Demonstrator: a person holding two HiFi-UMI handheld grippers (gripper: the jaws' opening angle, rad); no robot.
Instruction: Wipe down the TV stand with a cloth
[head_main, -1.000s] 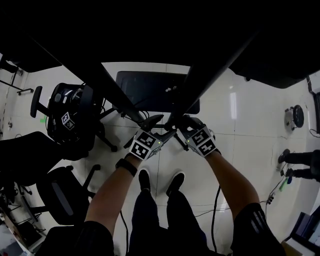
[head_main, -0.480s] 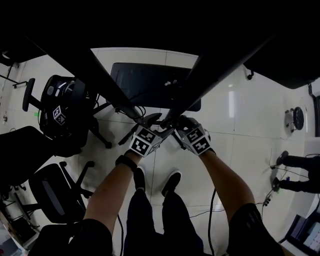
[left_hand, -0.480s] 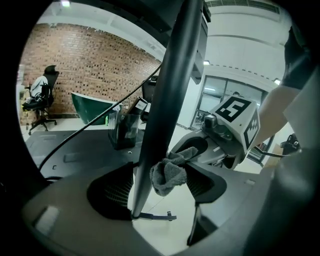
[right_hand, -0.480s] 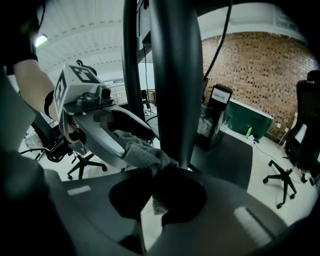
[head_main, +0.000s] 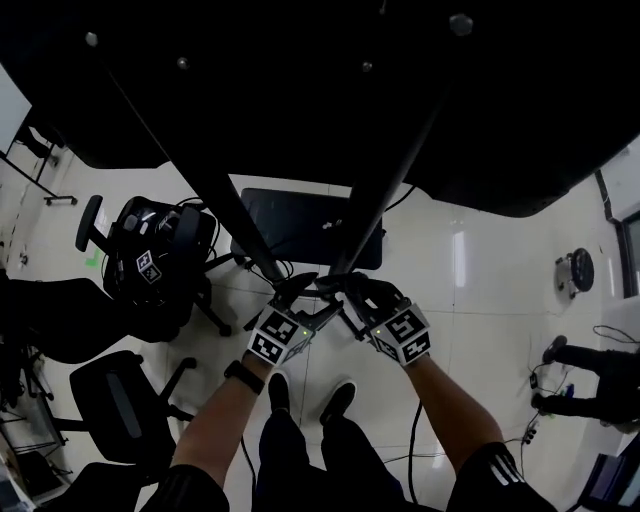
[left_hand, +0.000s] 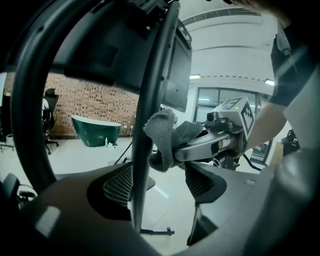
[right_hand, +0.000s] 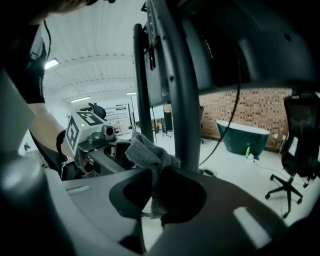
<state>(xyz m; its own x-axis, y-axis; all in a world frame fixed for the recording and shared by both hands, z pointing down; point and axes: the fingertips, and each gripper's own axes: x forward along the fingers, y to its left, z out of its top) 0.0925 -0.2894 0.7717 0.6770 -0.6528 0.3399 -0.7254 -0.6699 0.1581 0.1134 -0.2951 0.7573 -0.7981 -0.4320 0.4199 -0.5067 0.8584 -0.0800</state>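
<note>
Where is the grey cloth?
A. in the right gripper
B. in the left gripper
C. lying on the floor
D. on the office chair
A: the right gripper view shows the cloth pinched between the jaws of the right gripper.

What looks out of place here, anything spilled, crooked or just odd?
Nothing looks spilled or broken. The odd thing is a green bathtub standing on the floor by the brick wall. The cloth is bunched in the right gripper, beside the pole, which seems normal for wiping.
</note>
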